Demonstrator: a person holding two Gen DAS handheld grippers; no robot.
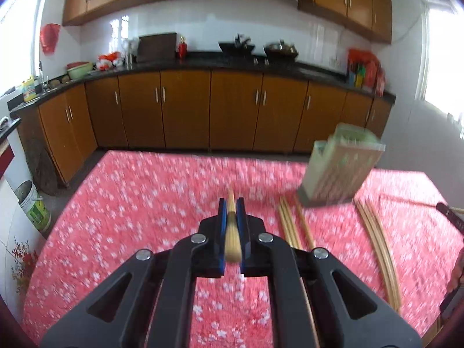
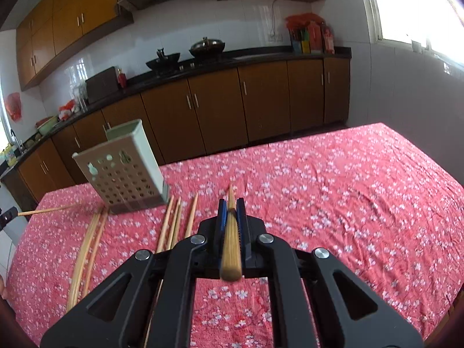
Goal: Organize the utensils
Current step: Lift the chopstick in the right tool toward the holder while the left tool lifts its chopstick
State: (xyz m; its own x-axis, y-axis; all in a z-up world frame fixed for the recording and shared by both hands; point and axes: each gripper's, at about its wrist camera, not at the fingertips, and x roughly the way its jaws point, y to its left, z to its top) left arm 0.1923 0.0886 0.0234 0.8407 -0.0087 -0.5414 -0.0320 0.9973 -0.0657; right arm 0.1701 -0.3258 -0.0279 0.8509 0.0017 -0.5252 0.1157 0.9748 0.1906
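My left gripper (image 1: 231,203) is shut on a bamboo chopstick (image 1: 232,232) that lies along its blue pads, above the pink flowered tablecloth (image 1: 139,191). My right gripper (image 2: 231,203) is likewise shut on a second chopstick (image 2: 231,237). A pale green perforated utensil holder (image 1: 339,168) stands on the table, right of the left gripper; in the right wrist view the holder (image 2: 127,171) is to the left. Loose chopsticks (image 1: 290,226) lie at its foot, and more loose chopsticks (image 2: 174,223) show on the cloth. The left gripper's tip (image 2: 8,216) with its chopstick shows at the left edge.
Another bundle of chopsticks (image 1: 380,249) lies to the right of the holder, seen curved at left (image 2: 87,249) in the right wrist view. The table's far edge (image 1: 203,152) faces brown kitchen cabinets (image 1: 185,110). A white bucket (image 1: 33,206) stands on the floor at left.
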